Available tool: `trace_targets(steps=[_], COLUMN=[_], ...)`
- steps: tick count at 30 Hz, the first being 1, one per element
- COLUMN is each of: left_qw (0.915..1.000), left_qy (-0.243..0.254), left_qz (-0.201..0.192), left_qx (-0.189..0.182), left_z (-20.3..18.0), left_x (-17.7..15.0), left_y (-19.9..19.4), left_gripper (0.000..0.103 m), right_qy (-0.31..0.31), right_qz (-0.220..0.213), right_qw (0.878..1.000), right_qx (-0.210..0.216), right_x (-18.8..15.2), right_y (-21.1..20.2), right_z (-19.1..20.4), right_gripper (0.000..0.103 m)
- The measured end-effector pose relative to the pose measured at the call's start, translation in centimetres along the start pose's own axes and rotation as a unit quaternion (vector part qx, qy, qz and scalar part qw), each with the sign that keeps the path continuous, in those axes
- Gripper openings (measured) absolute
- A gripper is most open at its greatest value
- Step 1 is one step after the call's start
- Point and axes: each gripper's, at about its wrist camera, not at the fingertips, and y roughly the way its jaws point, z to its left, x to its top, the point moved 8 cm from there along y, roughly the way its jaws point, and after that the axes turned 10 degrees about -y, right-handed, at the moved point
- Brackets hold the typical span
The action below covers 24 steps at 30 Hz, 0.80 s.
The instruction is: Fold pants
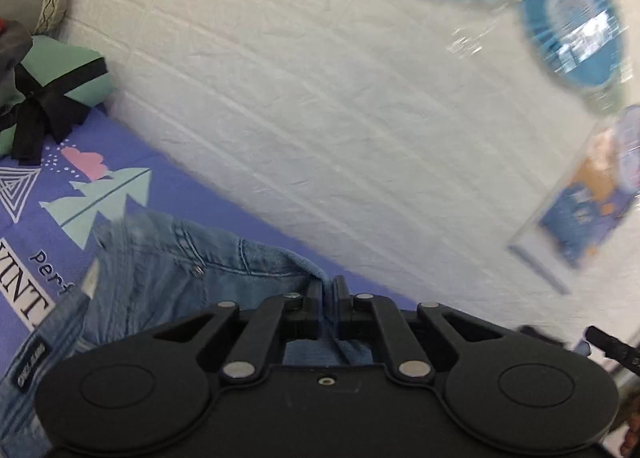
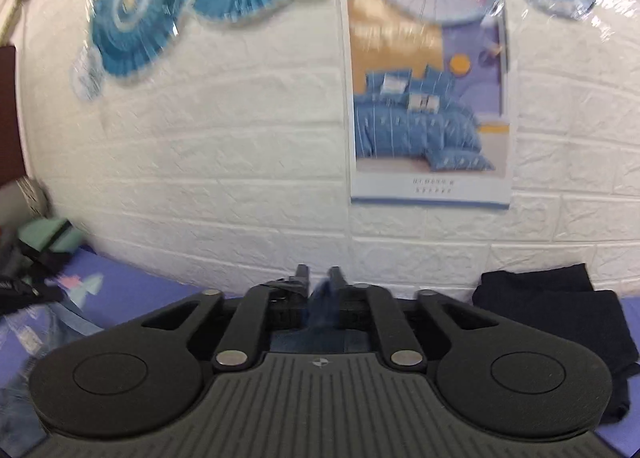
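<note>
The pants are light blue denim jeans, lying over a purple printed bedsheet. In the left wrist view my left gripper is shut on a fold of the jeans' edge, and the cloth hangs to its left and below. In the right wrist view my right gripper is shut on a bunch of blue denim, lifted toward the wall. More of the jeans shows blurred at the lower left. Both views are blurred.
A white brick-pattern wall stands close behind the bed with blue paper fans and a bedding poster. A folded green garment with a black ribbon lies at the left. Folded dark clothes lie at the right.
</note>
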Motion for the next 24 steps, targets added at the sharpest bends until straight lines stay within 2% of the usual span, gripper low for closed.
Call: trace_targets(steps=[1, 2, 3, 4, 5, 6, 7, 8, 9, 11, 16, 20, 24], left_qw=[0.9995, 0.9976, 0.9948, 0.9946, 0.9964, 0.9973, 0.9976, 0.9980, 0.9984, 0.9983, 0.9940, 0.9881, 0.9840], left_qy=[0.010, 0.018, 0.018, 0.008, -0.008, -0.023, -0.029, -0.028, -0.022, -0.011, -0.016, -0.048, -0.050], left_qz=[0.013, 0.029, 0.045, 0.055, 0.051, 0.043, 0.037, 0.027, 0.013, -0.009, -0.032, -0.033, -0.032], left_qx=[0.026, 0.061, 0.090, 0.088, 0.068, 0.055, 0.051, 0.049, 0.051, 0.056, 0.104, 0.142, 0.168], left_z=[1.0, 2.2, 3.4, 4.2, 4.8, 5.3, 5.6, 5.7, 5.9, 6.4, 9.7, 13.2, 15.0], left_x=[-0.4, -0.7, -1.0, -1.3, -1.3, -1.1, -0.8, -0.5, 0.1, 0.7, 1.5, 1.8, 2.1], left_y=[2.0, 3.8, 4.8, 4.9, 4.3, 3.6, 2.9, 2.1, 1.0, -0.6, -3.1, -3.5, -3.0], left_gripper=[0.022, 0.038, 0.058, 0.065, 0.069, 0.076, 0.088, 0.089, 0.090, 0.102, 0.103, 0.103, 0.103], right_qy=[-0.001, 0.005, 0.019, 0.036, 0.054, 0.067, 0.076, 0.079, 0.076, 0.062, 0.043, -0.002, -0.042], right_qz=[0.023, 0.052, 0.073, 0.072, 0.061, 0.055, 0.055, 0.057, 0.054, 0.051, 0.074, 0.078, 0.084], right_qw=[0.999, 0.997, 0.995, 0.995, 0.996, 0.996, 0.995, 0.995, 0.995, 0.996, 0.996, 0.997, 0.996], right_qx=[-0.035, -0.064, -0.070, -0.052, -0.027, -0.013, -0.015, -0.028, -0.040, -0.047, -0.026, -0.007, 0.003], right_x=[-1.3, -2.8, -4.1, -5.2, -6.1, -7.0, -8.0, -8.8, -9.6, -11.0, -13.6, -14.3, -15.0], right_y=[1.7, 2.7, 2.8, 2.2, 1.2, 0.1, -0.9, -1.9, -2.9, -4.5, -6.4, -5.3, -3.3], right_z=[-0.9, -1.8, -2.5, -3.0, -3.4, -3.8, -4.4, -5.0, -5.4, -5.7, -3.6, -1.0, 0.9], right_gripper=[0.060, 0.067, 0.067, 0.067, 0.068, 0.079, 0.086, 0.094, 0.097, 0.100, 0.100, 0.100, 0.101])
